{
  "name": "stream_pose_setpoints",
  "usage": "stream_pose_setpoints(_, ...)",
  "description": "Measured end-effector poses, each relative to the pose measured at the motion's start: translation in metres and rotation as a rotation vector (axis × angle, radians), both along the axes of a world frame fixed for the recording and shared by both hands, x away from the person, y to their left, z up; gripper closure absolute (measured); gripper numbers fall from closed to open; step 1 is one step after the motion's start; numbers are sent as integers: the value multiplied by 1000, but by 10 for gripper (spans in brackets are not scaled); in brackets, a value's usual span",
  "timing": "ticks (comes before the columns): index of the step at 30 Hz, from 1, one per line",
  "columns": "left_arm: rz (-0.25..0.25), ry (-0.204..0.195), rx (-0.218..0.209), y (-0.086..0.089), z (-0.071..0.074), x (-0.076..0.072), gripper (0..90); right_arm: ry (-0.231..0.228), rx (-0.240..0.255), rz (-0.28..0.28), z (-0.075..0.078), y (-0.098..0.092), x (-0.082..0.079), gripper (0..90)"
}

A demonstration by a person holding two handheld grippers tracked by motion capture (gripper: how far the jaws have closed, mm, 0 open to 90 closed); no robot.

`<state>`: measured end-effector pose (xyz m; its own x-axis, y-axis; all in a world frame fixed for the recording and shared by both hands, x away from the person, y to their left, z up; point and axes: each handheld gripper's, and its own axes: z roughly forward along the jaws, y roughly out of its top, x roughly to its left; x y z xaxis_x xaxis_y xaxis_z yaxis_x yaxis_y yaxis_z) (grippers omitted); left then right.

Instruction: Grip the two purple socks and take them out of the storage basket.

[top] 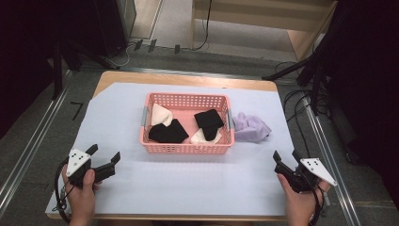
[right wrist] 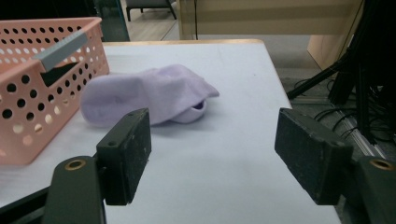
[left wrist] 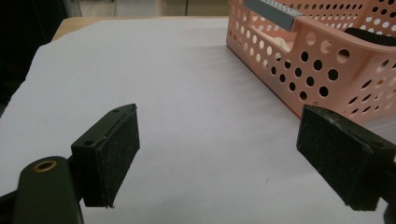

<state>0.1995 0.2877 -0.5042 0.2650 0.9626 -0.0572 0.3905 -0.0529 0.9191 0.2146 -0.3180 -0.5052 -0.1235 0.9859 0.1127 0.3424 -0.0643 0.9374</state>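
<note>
A large white paper sheet [top: 188,183] covers most of a light wooden tabletop [top: 188,78], whose bare edge shows along the far side. On the grey floor, 2 metal rails [top: 33,141] run along the table's left and right. Black cables [top: 301,113] lie tangled by the right rail. Beyond the table stands a pale wooden bench frame [top: 263,16].

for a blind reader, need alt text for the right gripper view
A crumpled lilac cloth lies on the white table cover, beside a pink perforated basket at left. The right tool frames it from below, jaws wide open and empty.
</note>
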Motion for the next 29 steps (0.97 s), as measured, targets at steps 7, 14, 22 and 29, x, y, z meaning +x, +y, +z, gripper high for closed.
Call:
stream_pose_setpoints(7,5,1,6,-1,0,0,143,-1,3,10,-10,-15,-16,283)
stream_pose_setpoints(14,-2,0,11,-1,0,0,143,-19,37,3,-21,-21,-21,280)
stream_pose_setpoints(22,-3,2,13,-1,0,0,144,-15,27,-1,-22,-19,-20,298)
stream_pose_setpoints(29,-2,7,14,-2,0,1,144,-2,70,0,-22,-23,-19,243)
